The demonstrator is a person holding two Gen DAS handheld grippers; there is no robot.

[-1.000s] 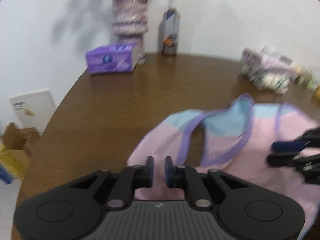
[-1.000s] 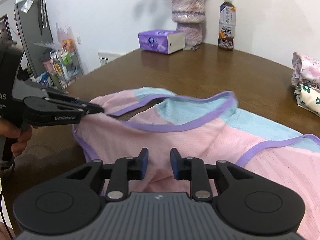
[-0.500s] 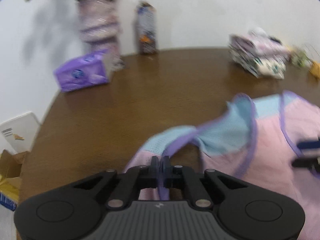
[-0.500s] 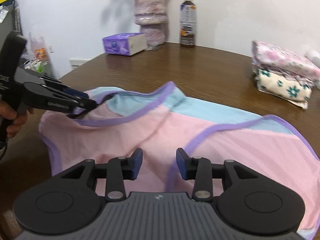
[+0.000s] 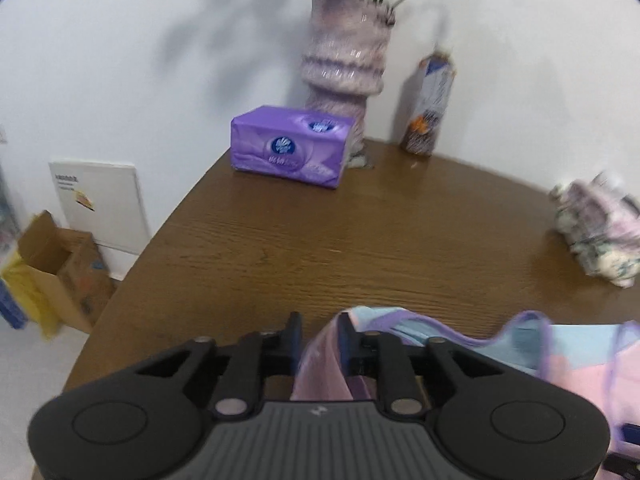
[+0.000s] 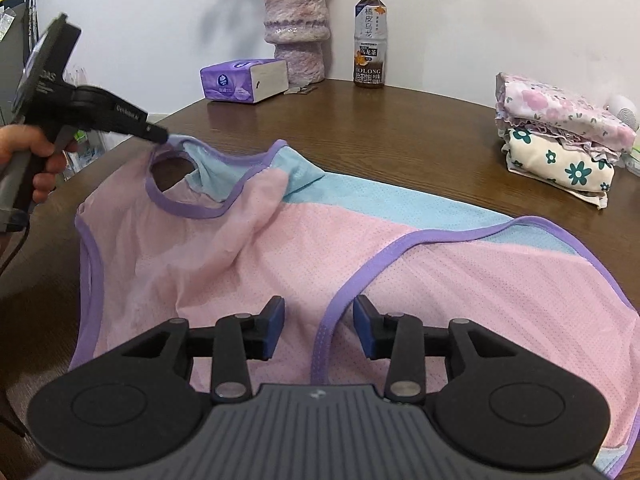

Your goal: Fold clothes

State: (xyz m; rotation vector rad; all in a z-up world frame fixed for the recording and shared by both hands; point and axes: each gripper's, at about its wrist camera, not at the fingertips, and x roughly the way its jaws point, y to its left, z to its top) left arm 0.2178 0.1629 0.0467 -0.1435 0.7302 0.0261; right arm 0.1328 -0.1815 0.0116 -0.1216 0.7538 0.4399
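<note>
A pink and light-blue mesh sleeveless top with purple trim (image 6: 304, 240) lies spread across the round, dark brown wooden table (image 6: 420, 120), its pink body toward the near edge and its blue panel farther back. The left gripper (image 5: 319, 334) pinches a bunched fold of the top's pink fabric and purple edging between its black fingers, raising that strap corner off the wood; from the right wrist view the same gripper (image 6: 160, 136) meets the garment at its far left shoulder, and the cloth slopes down from there to the table. The right gripper (image 6: 319, 326) hovers low over the near part of the top with its blue-padded fingers spread apart, a curved band of purple armhole trim running between them; whether the pads touch the fabric cannot be told. At the far side of the table stand a purple tissue pack (image 6: 242, 86), a mottled lilac vase (image 6: 296, 28) and a brown tea bottle (image 6: 370, 40). A stack of folded floral cloths (image 6: 560, 140) sits at the right, well apart from the top.
</note>
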